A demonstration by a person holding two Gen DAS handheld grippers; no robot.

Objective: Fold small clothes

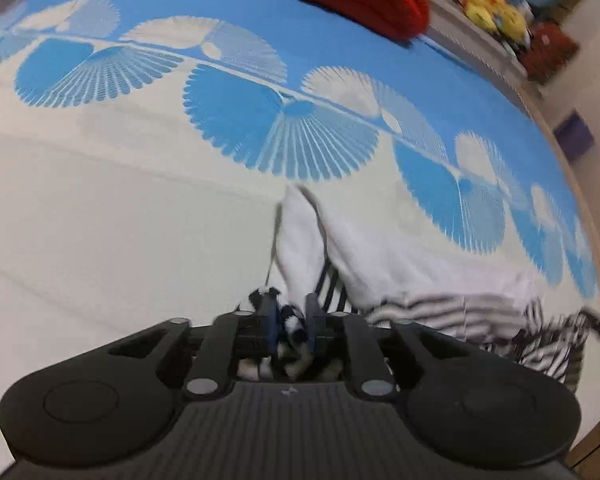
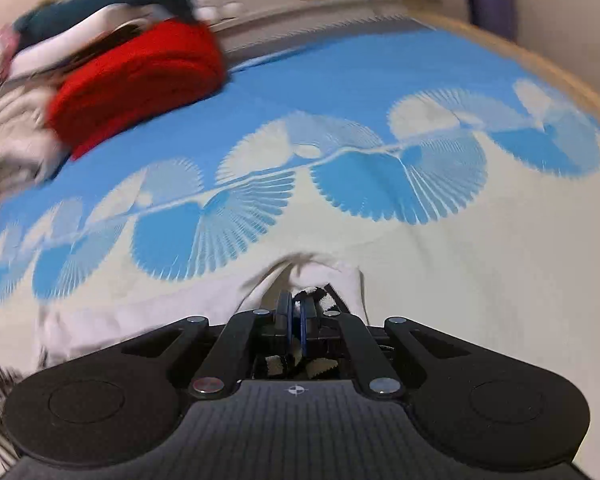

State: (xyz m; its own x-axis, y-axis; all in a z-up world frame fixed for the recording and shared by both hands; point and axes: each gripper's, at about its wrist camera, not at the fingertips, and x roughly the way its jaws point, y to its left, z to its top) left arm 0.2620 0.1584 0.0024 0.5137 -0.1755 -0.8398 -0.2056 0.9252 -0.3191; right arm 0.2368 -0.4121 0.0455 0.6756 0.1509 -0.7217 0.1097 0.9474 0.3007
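Left wrist only — striped hem [image 1: 440,312]; purple box [image 1: 574,138]

A soft white cloth garment [image 1: 364,256] with black-striped trim lies on a bed cover [image 1: 100,200] of smooth matt woven fabric, printed in blue and cream. The left gripper [image 1: 290,312] and right gripper [image 2: 297,312] are matt black plastic, ribbed on the body, with shiny metal pivot pins. At 12 o'clock sits a thick red knitted cloth [image 2: 140,76].
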